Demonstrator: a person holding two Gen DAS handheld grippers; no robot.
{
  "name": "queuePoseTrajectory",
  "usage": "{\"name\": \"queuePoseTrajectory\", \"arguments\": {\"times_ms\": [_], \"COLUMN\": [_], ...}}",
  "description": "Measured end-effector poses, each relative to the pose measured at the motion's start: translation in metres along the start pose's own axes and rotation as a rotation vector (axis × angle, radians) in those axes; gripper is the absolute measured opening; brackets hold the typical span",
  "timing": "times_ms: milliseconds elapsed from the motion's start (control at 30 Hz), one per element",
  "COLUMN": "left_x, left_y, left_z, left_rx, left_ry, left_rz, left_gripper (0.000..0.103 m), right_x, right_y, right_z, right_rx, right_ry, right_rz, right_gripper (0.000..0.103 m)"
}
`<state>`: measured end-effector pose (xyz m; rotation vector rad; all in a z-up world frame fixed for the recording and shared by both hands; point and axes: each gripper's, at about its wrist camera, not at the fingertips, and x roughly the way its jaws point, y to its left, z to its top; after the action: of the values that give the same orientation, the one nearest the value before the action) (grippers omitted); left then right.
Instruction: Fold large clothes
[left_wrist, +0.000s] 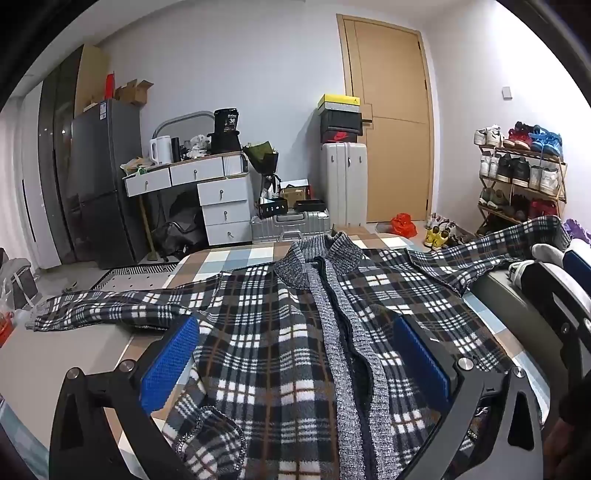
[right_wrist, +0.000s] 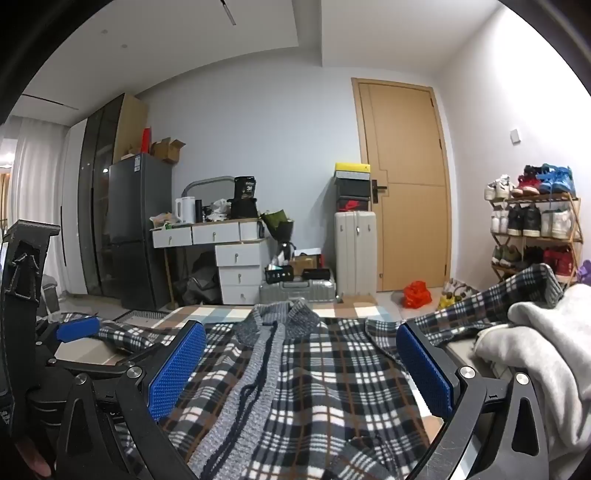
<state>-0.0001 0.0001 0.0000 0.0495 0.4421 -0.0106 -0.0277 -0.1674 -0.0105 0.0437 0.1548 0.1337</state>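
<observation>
plaid jacket (left_wrist: 280, 332): one, spread flat | left gripper (left_wrist: 295, 354), right gripper (right_wrist: 301, 365): fingers wide apart, empty

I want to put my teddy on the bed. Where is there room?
Bare checked sheet shows beyond the jacket collar, toward the suitcases. A plain patch lies under the left sleeve. The middle is all jacket, and grey clothes crowd the right.

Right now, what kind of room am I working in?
Most likely a bedroom or studio flat in a home. A plaid jacket lies spread on a checked bedsheet, with a loaded shoe rack, a fridge and stacked suitcases by the door.
</observation>
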Motion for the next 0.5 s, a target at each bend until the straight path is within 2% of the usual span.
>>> {"name": "queuePoseTrajectory", "arguments": {"times_ms": [500], "left_x": [0.0005], "left_y": [-0.0009], "left_z": [-0.0011], "left_rx": [0.005], "left_ry": [-0.009], "left_rz": [0.002], "left_gripper": [0.102], "right_x": [0.0], "right_y": [0.0002], "right_z": [-0.0006], "right_rx": [-0.003], "right_ry": [-0.001], "right_rz": [-0.001], "right_gripper": [0.103]}}
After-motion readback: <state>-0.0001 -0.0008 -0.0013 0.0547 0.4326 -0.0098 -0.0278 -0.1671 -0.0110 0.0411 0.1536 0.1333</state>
